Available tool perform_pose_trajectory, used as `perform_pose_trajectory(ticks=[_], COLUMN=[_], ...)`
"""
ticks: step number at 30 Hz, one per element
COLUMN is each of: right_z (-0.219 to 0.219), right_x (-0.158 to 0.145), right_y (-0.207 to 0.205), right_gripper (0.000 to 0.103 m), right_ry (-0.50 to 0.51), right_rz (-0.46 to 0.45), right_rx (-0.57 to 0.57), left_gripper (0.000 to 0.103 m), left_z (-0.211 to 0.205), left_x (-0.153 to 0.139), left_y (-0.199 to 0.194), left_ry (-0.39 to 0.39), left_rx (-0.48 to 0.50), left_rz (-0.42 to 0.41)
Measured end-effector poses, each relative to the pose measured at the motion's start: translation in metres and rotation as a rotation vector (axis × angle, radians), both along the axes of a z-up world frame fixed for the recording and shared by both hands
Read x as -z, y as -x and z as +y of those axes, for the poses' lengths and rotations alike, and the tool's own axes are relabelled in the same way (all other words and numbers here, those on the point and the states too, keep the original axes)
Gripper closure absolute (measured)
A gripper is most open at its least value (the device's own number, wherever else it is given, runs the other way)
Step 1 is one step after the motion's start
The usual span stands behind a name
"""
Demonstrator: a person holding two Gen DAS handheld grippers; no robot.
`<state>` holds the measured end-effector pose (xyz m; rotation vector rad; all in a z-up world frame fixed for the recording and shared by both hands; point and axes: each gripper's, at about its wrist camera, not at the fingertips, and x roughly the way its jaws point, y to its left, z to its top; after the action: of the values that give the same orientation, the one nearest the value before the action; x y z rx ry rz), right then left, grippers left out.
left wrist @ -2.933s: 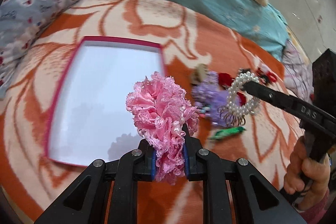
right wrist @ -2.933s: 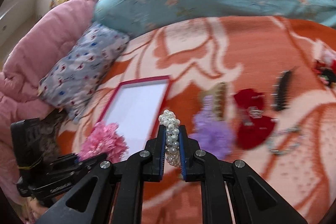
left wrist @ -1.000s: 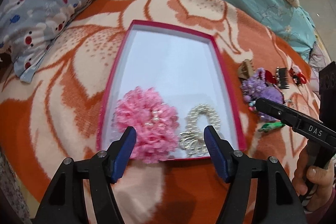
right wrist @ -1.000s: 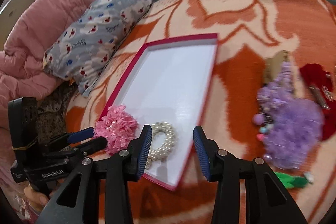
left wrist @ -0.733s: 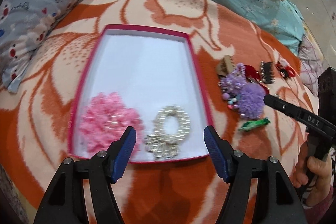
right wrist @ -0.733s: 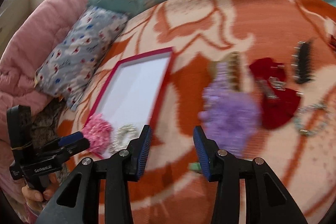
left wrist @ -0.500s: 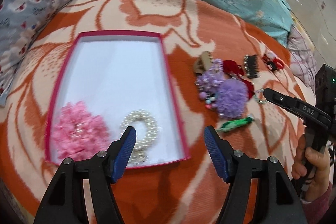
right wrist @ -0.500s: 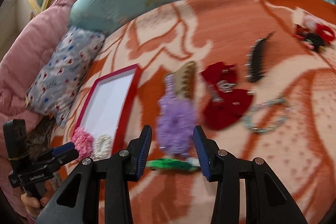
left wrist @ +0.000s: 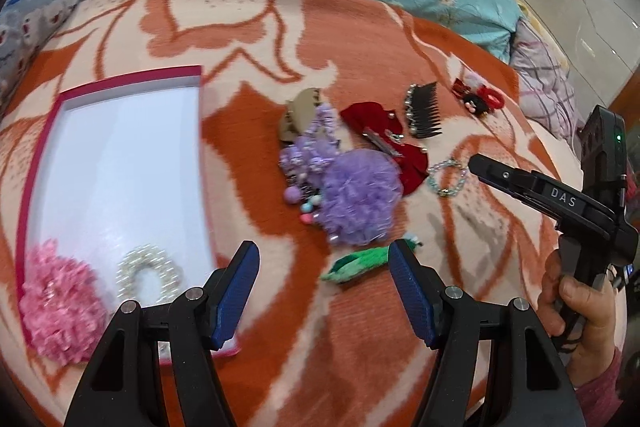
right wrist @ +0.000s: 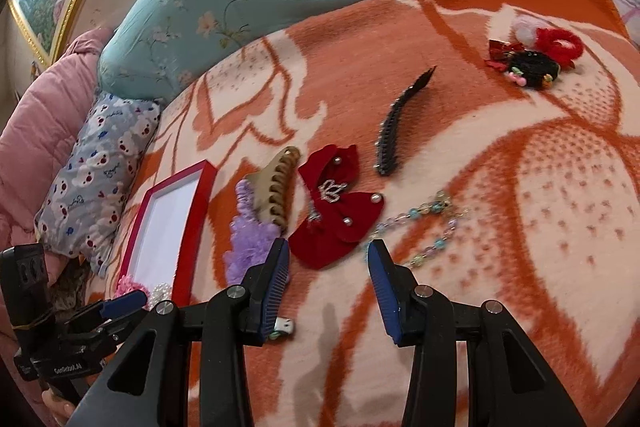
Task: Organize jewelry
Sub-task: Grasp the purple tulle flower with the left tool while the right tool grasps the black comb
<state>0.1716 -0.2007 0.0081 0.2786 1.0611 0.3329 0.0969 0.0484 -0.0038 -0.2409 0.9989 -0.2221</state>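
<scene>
Pink scrunchie (left wrist: 56,311) and pearl bracelet (left wrist: 149,271) lie in the tray (left wrist: 116,83), while my left gripper (left wrist: 323,281) and right gripper (right wrist: 328,267) are both wide open, holding nothing.

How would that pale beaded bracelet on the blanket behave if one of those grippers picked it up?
The beaded bracelet lies in a loose, uneven loop, so it would probably droop limply from the pinch. Its small glossy beads look light and possibly slippery. On the fuzzy blanket it would likely drag rather than roll.
</scene>
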Motion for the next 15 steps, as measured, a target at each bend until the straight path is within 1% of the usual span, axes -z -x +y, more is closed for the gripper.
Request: perform_pose_trajectory(ticks=[4,9,15], right_z=[-0.006,-0.012,-0.020], right_x=[0.002,0.010,0.024], right_y=[-0.010,-0.030,-0.062], right_gripper=[0.060,0.060,0.060], right_ry=[0.005,0.017,0.021], right_rz=[-0.002,0.004,0.014], right_rx=[0.013,0.034,0.070], left_gripper=[0.036,0.036,0.038], left_z=[-0.012,-0.026,-0.040], left_x=[0.011,0.035,0.063], left_y=[-0.019,-0.051,-0.083], left_ry=[0.027,0.067,0.085], left_rx=[0.016,0.030,0.042], left_rz=[0.018,0.061,0.109])
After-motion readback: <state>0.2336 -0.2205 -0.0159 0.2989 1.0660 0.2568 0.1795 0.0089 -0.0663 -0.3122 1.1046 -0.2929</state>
